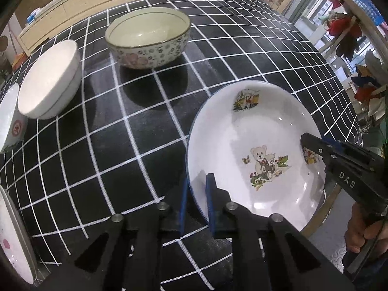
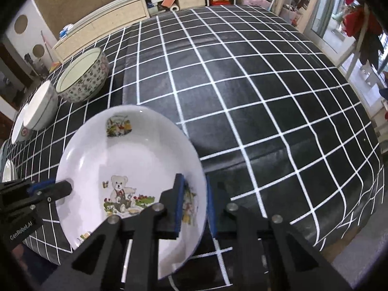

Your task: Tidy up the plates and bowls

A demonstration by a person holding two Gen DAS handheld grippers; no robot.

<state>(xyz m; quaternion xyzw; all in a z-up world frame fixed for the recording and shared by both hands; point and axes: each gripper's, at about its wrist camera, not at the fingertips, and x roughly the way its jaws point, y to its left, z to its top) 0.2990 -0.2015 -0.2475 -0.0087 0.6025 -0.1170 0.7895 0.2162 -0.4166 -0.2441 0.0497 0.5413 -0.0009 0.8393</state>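
Both tools pinch the round, glossy teddy-bear plate [image 1: 257,131] rim.

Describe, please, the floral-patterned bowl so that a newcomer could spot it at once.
On the black checked tablecloth, look past the teddy-bear plate to the row of bowls. The floral-patterned bowl is the deepest, its outside covered in small flowers; the white bowl beside it is plain.

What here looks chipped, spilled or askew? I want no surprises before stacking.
No chips or spills show. Only the teddy-bear plate sits oddly: it overhangs the table's near edge, left gripper and right gripper each clamping its rim.
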